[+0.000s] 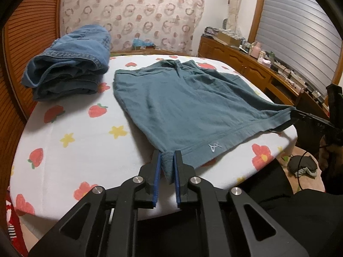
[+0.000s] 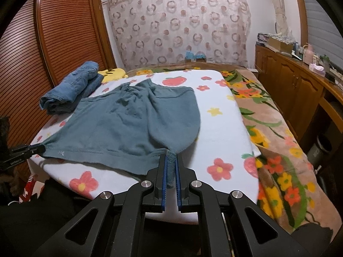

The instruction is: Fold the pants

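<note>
Teal-green pants [image 1: 188, 98] lie spread on the white fruit-print sheet [image 1: 85, 132], hem edge nearest me, waistband at the far side. My left gripper [image 1: 167, 155] is shut on the near left hem corner. My right gripper [image 2: 170, 157] is shut on the near right hem corner of the same pants [image 2: 128, 124]. The right gripper also shows in the left wrist view [image 1: 300, 114] holding the hem's right end. The left gripper shows in the right wrist view [image 2: 36, 148] at the hem's left end. The hem is pulled fairly taut between them.
A folded pile of denim [image 1: 68, 64] sits at the far left of the sheet, also in the right wrist view [image 2: 72, 90]. A flowered blanket [image 2: 278, 139] lies to the right. A wooden cabinet with clutter [image 2: 300, 79] runs along the right. Louvered wooden doors [image 2: 53, 42] stand on the left.
</note>
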Demonstrator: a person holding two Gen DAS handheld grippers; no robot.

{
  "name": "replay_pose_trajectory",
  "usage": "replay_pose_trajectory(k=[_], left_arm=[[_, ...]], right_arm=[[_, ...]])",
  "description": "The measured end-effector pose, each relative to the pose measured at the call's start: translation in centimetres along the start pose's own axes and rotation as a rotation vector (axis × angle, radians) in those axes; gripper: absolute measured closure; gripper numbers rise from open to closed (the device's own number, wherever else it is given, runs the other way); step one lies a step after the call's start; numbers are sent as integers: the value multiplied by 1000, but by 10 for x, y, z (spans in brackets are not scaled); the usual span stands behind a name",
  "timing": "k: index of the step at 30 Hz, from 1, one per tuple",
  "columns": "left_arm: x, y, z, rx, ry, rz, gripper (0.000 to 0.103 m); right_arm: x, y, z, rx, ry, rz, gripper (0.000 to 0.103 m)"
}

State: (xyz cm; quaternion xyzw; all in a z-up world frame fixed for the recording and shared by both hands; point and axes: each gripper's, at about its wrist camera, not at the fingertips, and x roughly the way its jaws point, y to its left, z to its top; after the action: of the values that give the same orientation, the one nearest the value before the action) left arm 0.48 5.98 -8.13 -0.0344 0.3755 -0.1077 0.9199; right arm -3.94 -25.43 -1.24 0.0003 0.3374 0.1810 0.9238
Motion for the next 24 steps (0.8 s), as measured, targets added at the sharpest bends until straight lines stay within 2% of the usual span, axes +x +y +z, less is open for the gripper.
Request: replay_pose_trajectory(k=[6, 9, 11, 17, 18, 19, 20, 24], left_arm=[[-2, -1, 2, 21, -15, 40, 82], [-5, 1, 3, 19, -32, 41, 72], [-8, 2, 5, 17, -46, 46, 56], [-6, 12, 13, 7, -62, 101, 51], [-5, 14, 14, 5, -63, 104, 47], [-5, 16, 15, 1, -70, 103, 33], [-6, 18, 16, -6, -85, 98, 27], [-6, 21, 19, -9, -105, 99, 25]], right_arm=[[5, 9, 12, -36, -22, 42, 96], [10, 15, 16, -55, -32, 66, 96], [14, 19, 19, -69, -36, 82, 96], [28, 27, 23, -99, -45, 137, 96], [31, 29, 24, -105, -45, 149, 96], [33, 31, 25, -112, -45, 161, 96], [37, 33, 26, -119, -45, 173, 96], [47, 42, 31, -151, -43, 226, 96]])
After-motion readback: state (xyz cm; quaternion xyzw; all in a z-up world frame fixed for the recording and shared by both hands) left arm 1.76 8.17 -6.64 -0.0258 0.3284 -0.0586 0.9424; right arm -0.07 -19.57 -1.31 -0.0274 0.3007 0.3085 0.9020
